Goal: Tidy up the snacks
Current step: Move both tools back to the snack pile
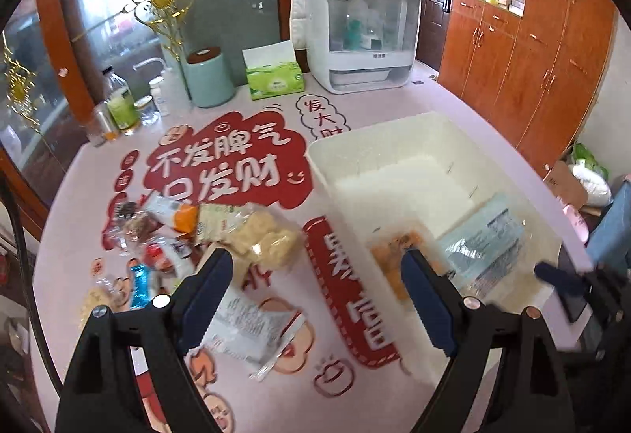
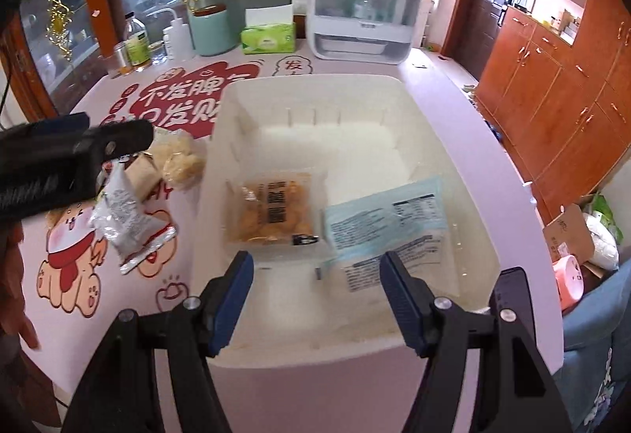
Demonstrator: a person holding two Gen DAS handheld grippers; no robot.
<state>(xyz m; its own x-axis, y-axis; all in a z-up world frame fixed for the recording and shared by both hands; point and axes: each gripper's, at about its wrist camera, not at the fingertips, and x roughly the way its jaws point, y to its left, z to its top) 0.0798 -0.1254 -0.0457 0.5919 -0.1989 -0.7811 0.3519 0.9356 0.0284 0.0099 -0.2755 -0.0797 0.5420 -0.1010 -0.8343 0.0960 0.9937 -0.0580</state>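
Note:
A white bin (image 1: 327,165) (image 2: 441,141) stands on the table. Inside lie an orange snack pack (image 2: 276,206) (image 1: 390,247) and a pale blue packet (image 2: 384,228) (image 1: 485,243). My left gripper (image 1: 315,271) is open and empty, above the table between the bin and a silver-white packet (image 1: 244,326) (image 2: 126,220). A clear pack of yellow puffs (image 1: 264,239) (image 2: 181,161) and several small snacks (image 1: 150,232) lie left of the bin. My right gripper (image 2: 315,275) is open and empty over the bin's near end. The left gripper also shows in the right wrist view (image 2: 75,145).
At the back of the table stand a white cabinet appliance (image 1: 359,34), a green tissue box (image 1: 274,78), a teal canister (image 1: 207,78) and bottles (image 1: 122,105). Wooden cabinets (image 1: 532,50) stand on the right. Bags and a box (image 1: 579,180) lie on the floor right.

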